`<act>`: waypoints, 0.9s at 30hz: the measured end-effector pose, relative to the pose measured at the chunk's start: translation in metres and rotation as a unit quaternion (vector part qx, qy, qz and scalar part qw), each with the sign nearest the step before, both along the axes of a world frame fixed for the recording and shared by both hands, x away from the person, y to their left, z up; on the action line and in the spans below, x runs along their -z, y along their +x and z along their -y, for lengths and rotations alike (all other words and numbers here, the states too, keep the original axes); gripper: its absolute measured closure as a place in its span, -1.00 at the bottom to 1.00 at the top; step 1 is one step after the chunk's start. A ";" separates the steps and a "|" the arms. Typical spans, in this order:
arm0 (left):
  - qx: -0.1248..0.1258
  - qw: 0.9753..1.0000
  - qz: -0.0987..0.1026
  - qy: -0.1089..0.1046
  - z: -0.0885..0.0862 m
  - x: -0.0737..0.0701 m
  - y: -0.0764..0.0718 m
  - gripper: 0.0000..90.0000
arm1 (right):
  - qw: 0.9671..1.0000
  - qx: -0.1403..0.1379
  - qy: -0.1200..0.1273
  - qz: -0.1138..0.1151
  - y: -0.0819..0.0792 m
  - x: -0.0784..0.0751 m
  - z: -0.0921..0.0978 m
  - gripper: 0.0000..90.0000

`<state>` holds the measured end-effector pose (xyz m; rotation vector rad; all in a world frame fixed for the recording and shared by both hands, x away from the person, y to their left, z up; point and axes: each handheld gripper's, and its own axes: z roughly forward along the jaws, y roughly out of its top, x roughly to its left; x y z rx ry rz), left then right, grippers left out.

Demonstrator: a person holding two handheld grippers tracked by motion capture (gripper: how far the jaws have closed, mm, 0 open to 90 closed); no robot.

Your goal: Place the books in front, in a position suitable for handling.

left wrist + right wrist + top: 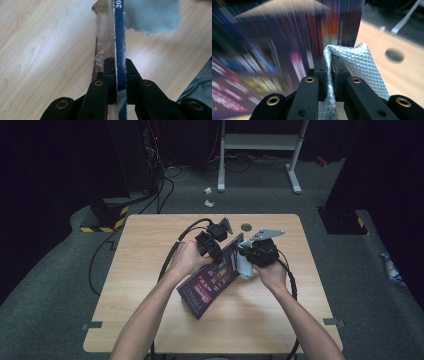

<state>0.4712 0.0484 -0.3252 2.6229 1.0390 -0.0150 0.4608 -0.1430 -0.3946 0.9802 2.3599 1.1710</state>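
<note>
High view shows the left gripper [216, 251] clamping the top edge of a board [212, 282], which stands tilted near the table [150, 270] middle. Right gripper [248, 256] pinches a grey cloth [244, 265] against the board's far side.

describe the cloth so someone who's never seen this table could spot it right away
On the light wooden table, look just right of the dark purple printed board held tilted at its middle. The pale grey quilted cloth hangs pinched in the right tool, against the board's face. Its diamond-stitched, silvery weave sets it apart from the glossy board.
</note>
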 end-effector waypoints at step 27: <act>-0.022 1.000 -0.008 -0.009 0.001 -0.001 0.007 0.85 | 1.000 -0.022 -0.001 0.005 -0.008 0.003 -0.009 0.87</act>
